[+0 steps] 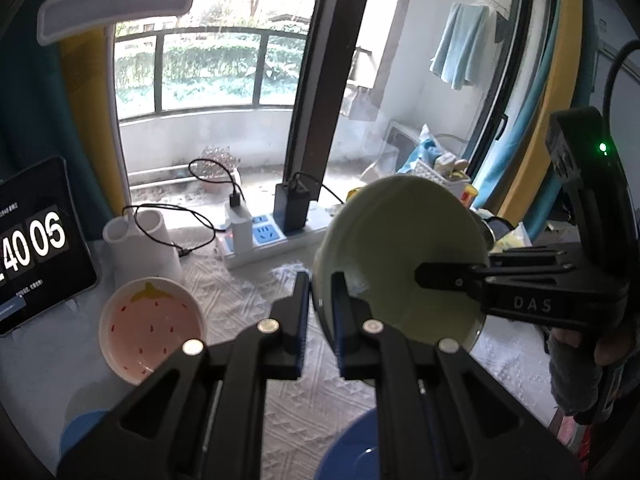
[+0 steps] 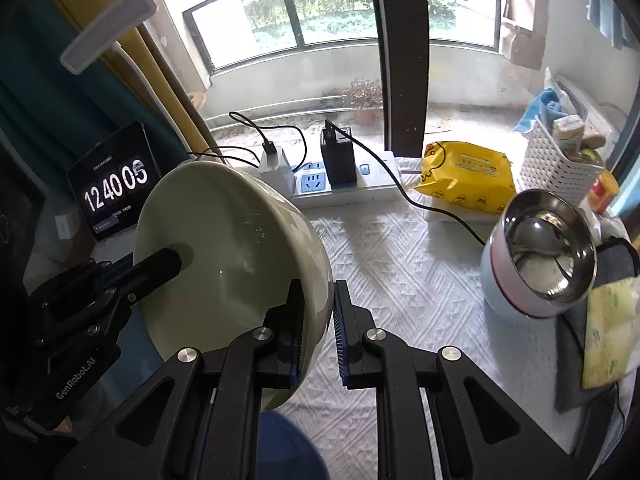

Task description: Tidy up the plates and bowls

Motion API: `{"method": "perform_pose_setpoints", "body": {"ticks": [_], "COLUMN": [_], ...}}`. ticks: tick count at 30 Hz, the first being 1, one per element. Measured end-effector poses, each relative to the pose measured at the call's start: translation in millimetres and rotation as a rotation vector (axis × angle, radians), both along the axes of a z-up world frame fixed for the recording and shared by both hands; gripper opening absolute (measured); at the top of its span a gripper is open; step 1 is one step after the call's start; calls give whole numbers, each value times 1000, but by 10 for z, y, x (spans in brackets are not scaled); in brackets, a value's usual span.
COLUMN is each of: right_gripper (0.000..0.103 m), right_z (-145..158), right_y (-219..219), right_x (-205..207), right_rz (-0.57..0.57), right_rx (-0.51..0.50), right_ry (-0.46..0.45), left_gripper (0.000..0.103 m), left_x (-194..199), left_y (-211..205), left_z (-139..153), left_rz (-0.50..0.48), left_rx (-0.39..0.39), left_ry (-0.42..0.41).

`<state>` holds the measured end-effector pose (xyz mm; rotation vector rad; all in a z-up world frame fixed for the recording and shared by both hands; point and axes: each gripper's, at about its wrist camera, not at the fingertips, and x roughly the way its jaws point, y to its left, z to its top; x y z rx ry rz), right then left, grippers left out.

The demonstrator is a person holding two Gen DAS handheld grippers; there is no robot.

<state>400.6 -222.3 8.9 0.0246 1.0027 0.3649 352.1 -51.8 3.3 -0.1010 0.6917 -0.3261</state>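
Observation:
A pale green bowl (image 1: 400, 256) is held tilted on edge above the table, and both grippers grip its rim from opposite sides. My left gripper (image 1: 320, 292) is shut on the bowl's left rim. My right gripper (image 2: 318, 304) is shut on its right rim (image 2: 240, 256); it shows from the side in the left wrist view (image 1: 452, 276). A pink strawberry-pattern bowl (image 1: 150, 326) sits on the cloth at left. A blue plate (image 1: 352, 452) lies below the green bowl. A steel-lined pink bowl (image 2: 544, 252) leans on a pale blue one at right.
A white patterned cloth (image 2: 420, 300) covers the table. At the back are a power strip with chargers (image 2: 340, 184), a white cup (image 1: 136, 236), a tablet clock (image 2: 112, 184), a yellow wipes pack (image 2: 468, 176) and a white basket (image 2: 560, 160).

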Motion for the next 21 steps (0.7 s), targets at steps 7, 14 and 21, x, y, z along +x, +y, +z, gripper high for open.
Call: {"method": "perform_pose_setpoints", "body": {"ticks": [7,14,21], "right_gripper": [15,15,15], "right_z": [115,166,181], "right_y": [-40,-17,35], "right_x": [-254,-470,-711], "right_rz": [-6,2,21], "right_rx": [3,8,16], "right_ry": [-14,-22,-21], "left_gripper": [11,11,11], "left_x": [-243,-425,-632], "left_y": [-12,0,48], "left_z": [81,165,179], "left_rz": [-20,-27,-30], "left_rx": [-15,-4,-5], "left_ry": [-23,-50,-59]}}
